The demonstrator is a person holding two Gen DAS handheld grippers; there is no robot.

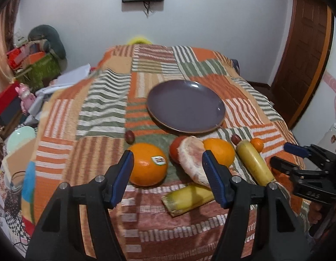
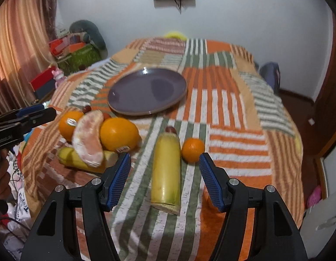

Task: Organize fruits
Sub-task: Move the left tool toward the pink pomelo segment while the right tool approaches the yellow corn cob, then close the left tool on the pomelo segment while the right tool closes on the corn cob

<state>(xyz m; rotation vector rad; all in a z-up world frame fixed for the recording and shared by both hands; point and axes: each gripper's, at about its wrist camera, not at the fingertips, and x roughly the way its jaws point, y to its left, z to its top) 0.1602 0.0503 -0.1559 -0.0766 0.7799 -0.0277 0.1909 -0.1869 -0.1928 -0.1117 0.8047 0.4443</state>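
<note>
Two oranges (image 1: 148, 164) beside purple plate (image 1: 185, 106)

2 oranges (image 1: 147, 164), peeled pomelo wedge (image 1: 193, 159) and bananas (image 2: 165, 171) beside empty purple plate (image 1: 186, 107).

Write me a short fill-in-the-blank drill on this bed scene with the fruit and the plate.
1. The purple plate holds ___ fruit.
2. The peeled pomelo piece leans on a ___.
3. The small mandarin lies beside the ___ half in front of the right gripper.
4. The left gripper has jaws that stand ___, with nothing clamped.

Missing words: no; banana; banana; open
</note>
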